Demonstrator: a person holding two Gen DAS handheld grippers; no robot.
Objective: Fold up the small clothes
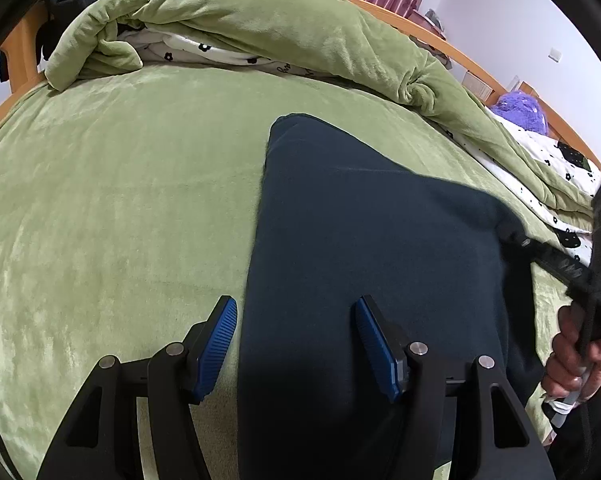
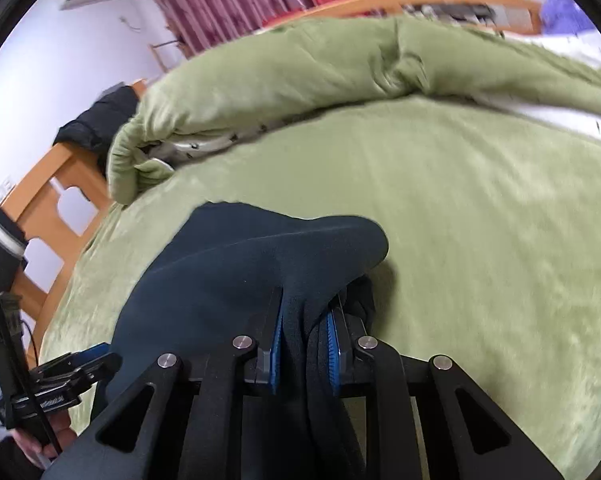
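Now right hand-held gripper [image 2: 304, 340] pinches bunched edge of dark garment [image 1: 372, 240] mid-bed on green blanket [image 1: 120, 200]; left hand-held gripper [image 1: 296, 320] wide, straddling its near left edge, gripping nothing. Advice: carry fold across level, align edges, left pins cloth

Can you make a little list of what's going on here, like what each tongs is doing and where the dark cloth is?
Place: green blanket on a bed
Cloth: dark blue garment, lying on the blanket
Left tongs: open, over the garment's near edge, holding nothing
Right tongs: shut on a bunched fold of the garment, lifting that side
Behind: rolled green quilt
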